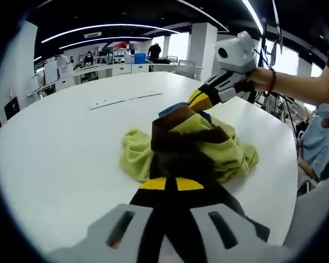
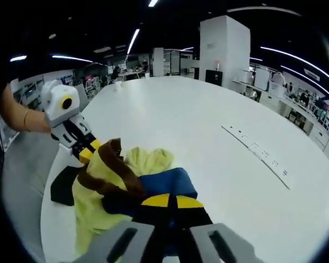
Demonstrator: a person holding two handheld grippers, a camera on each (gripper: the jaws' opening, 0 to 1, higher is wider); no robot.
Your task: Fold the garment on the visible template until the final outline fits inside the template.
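A crumpled garment [image 1: 208, 145] of yellow-green cloth with brown and blue parts lies bunched on the white round table [image 1: 60, 148]. In the left gripper view my left gripper [image 1: 170, 183] is shut on the near brown and yellow-green folds. My right gripper [image 1: 200, 99] reaches in from the upper right, held by a hand, and pinches the far blue and brown edge. In the right gripper view the right gripper [image 2: 170, 201] is shut on the blue part of the garment [image 2: 107, 189], and the left gripper [image 2: 90, 152] clamps its brown edge from the left.
A thin flat strip with small marks [image 1: 126, 99] [image 2: 257, 150] lies on the table beyond the garment. A dark patch [image 2: 63, 186] sits near the table edge. A seated person [image 1: 318, 139] is close to the table's right side. Desks and a white pillar [image 2: 225, 46] stand far off.
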